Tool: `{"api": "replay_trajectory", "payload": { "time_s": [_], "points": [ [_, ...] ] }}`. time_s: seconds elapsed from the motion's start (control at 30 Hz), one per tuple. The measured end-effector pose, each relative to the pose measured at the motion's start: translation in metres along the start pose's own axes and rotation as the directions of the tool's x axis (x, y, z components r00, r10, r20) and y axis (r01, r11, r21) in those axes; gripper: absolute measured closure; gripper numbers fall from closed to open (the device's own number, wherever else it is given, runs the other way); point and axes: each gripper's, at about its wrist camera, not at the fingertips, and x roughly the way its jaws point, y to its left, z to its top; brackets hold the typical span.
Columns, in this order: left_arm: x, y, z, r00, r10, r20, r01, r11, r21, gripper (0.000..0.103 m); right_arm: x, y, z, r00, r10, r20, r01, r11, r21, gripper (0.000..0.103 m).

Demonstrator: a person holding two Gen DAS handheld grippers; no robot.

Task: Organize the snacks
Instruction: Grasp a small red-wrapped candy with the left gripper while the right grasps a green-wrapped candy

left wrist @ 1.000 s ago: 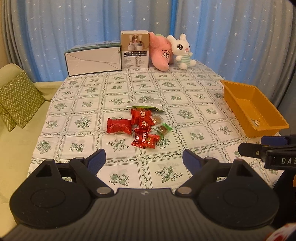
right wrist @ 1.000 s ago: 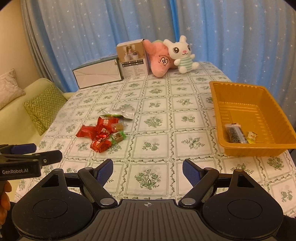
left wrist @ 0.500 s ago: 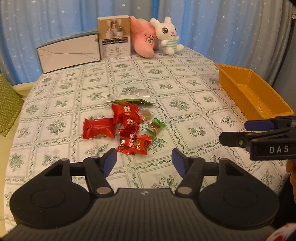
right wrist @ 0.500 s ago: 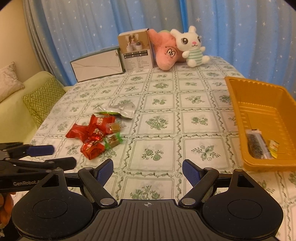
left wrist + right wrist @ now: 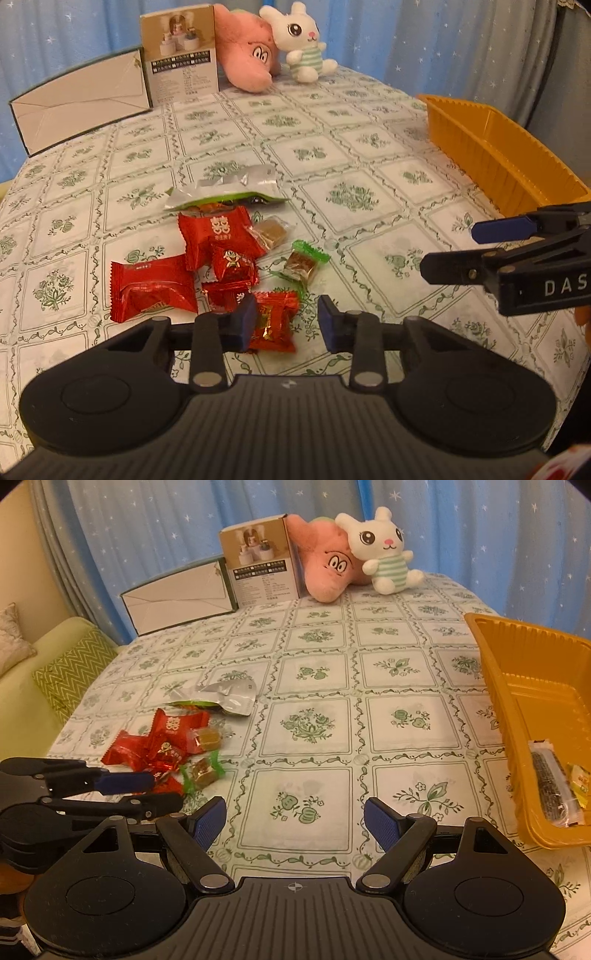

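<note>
A pile of snacks lies on the patterned tablecloth: a small red packet [image 5: 274, 320], a large red packet [image 5: 153, 286], a red packet with white characters [image 5: 218, 234], a green-wrapped candy [image 5: 303, 263] and a silver-green pouch [image 5: 225, 188]. My left gripper [image 5: 286, 323] is open, its fingers straddling the small red packet. My right gripper [image 5: 295, 821] is open and empty above bare cloth, right of the pile [image 5: 166, 742]. The orange tray [image 5: 498, 672] at right holds a dark bar [image 5: 550, 784] and a yellow packet [image 5: 580, 779].
At the table's far edge stand a white box [image 5: 81, 105], a beige carton [image 5: 181, 70], a pink plush [image 5: 251, 59] and a white bunny plush [image 5: 301, 40]. Blue star curtains hang behind. A green sofa with a chevron cushion [image 5: 70, 668] is left of the table.
My left gripper has moved forward and down onto the snack pile and its jaws have narrowed around the small red packet. My right gripper has shifted slightly forward and stays open.
</note>
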Motion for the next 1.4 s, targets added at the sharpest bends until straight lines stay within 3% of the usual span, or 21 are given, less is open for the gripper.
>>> {"api": "replay_trajectory", "payload": {
  "time_s": [0.13, 0.27, 0.5, 0.77, 0.93, 1.07, 1.4],
  "points": [
    [0.006, 0.004, -0.006, 0.999, 0.019, -0.035, -0.019, 1.000, -0.001, 0.079, 0.008, 0.002, 0.001, 1.000, -0.002, -0.008, 0.002, 1.000, -0.003, 0.021],
    [0.000, 0.009, -0.008, 0.999, 0.025, -0.020, -0.026, 0.999, -0.029, 0.083, 0.014, 0.008, 0.004, 1.000, 0.013, -0.002, -0.013, 1.000, -0.021, 0.021],
    [-0.016, 0.017, -0.013, 0.998, 0.060, -0.006, -0.060, 0.996, -0.060, 0.085, 0.028, 0.031, 0.012, 0.995, 0.099, 0.021, -0.097, 0.990, -0.099, 0.022],
    [-0.017, 0.019, -0.024, 0.998, 0.060, -0.018, -0.061, 0.995, -0.083, 0.085, 0.062, 0.060, 0.017, 0.988, 0.155, -0.012, -0.153, 0.953, -0.261, 0.037],
    [-0.016, 0.019, -0.027, 0.999, 0.055, -0.002, -0.055, 0.995, -0.080, 0.085, 0.079, 0.073, 0.013, 0.986, 0.159, -0.040, -0.163, 0.922, -0.351, 0.057],
    [-0.015, 0.019, -0.028, 0.999, 0.052, -0.001, -0.052, 0.995, -0.083, 0.083, 0.084, 0.071, 0.012, 0.988, 0.149, -0.041, -0.154, 0.927, -0.343, 0.074],
    [-0.010, 0.013, -0.025, 0.997, 0.075, 0.001, -0.075, 0.995, -0.063, 0.082, 0.063, 0.046, 0.010, 0.996, 0.078, -0.034, -0.083, 0.971, -0.224, 0.076]
  ]
}}
